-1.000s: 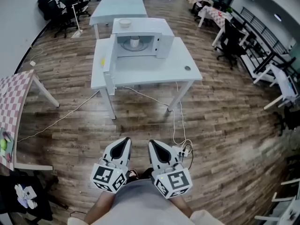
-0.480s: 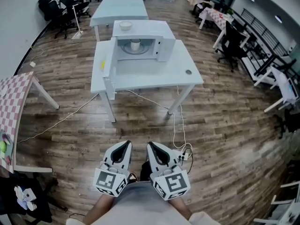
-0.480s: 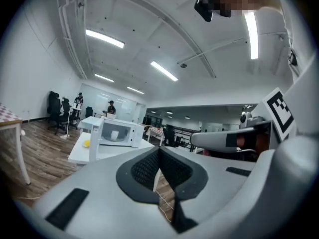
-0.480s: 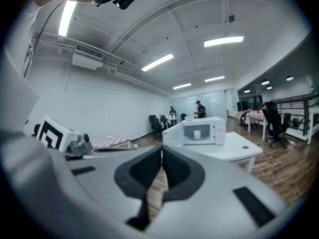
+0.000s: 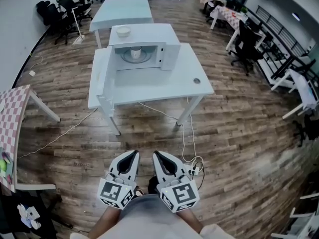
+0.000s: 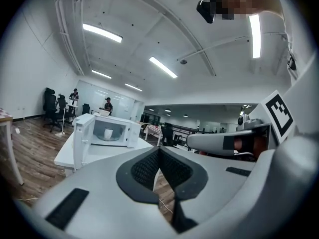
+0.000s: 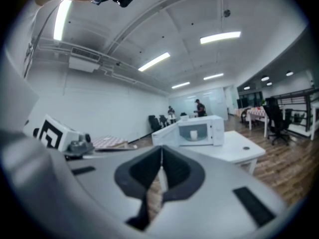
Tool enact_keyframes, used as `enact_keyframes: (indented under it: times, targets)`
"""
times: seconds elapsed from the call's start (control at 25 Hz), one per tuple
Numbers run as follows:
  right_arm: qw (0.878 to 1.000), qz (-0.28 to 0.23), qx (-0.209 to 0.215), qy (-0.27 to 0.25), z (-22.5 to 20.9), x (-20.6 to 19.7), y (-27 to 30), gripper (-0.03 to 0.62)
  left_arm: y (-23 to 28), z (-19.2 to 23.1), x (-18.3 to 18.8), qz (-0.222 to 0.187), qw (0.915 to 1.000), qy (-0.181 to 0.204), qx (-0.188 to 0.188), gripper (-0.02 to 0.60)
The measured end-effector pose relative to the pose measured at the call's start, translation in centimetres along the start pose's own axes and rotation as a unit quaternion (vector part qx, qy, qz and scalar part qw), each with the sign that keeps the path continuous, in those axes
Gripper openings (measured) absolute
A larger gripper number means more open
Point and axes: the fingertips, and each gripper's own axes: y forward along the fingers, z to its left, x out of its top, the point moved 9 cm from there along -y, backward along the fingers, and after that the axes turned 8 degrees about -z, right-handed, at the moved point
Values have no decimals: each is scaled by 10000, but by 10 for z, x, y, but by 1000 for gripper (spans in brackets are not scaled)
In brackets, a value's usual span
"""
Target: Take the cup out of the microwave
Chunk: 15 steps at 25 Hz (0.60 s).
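Note:
The white microwave (image 5: 144, 44) stands on the white table (image 5: 169, 83) far ahead of me, its door (image 5: 102, 73) swung open to the left. A white cup (image 5: 135, 51) stands inside on the turntable; it also shows in the left gripper view, cup (image 6: 108, 133), and the right gripper view, cup (image 7: 195, 131). My left gripper (image 5: 131, 156) and right gripper (image 5: 159, 156) are held side by side close to my body, over the wooden floor, well short of the table. Both are shut with nothing in them: left gripper (image 6: 158, 151), right gripper (image 7: 162, 151).
A white bowl (image 5: 123, 31) sits on top of the microwave. A cable (image 5: 185, 128) runs from the table down to a power strip (image 5: 196, 169) on the floor by my right gripper. A checkered table (image 5: 12, 118) is at the left, a second white table (image 5: 122, 6) behind, office chairs (image 5: 244, 46) at the right.
The table and microwave have come nearer and shifted slightly left in the head view. Both grippers stay shut and side by side in front of my body.

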Motion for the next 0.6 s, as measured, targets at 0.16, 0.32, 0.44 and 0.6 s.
enact_keyframes:
  times: [0.16,0.32,0.44,0.6]
  targets:
    - [10000,48,42,38,-32,5,14,23,38,-2,1,24,10000,-38,-35,15]
    - [10000,8,54,70,-66,10,27,23,74,-4,1,27,10000,-25,-23,15]
    - [9999,-2,109,113,-90,13,35,23,100,-6,1,18,10000,-16,42,15]
    - [9997,-24,225,115,-120,18,41,23,130,-14,-1,-15,9999,-19,135,15]
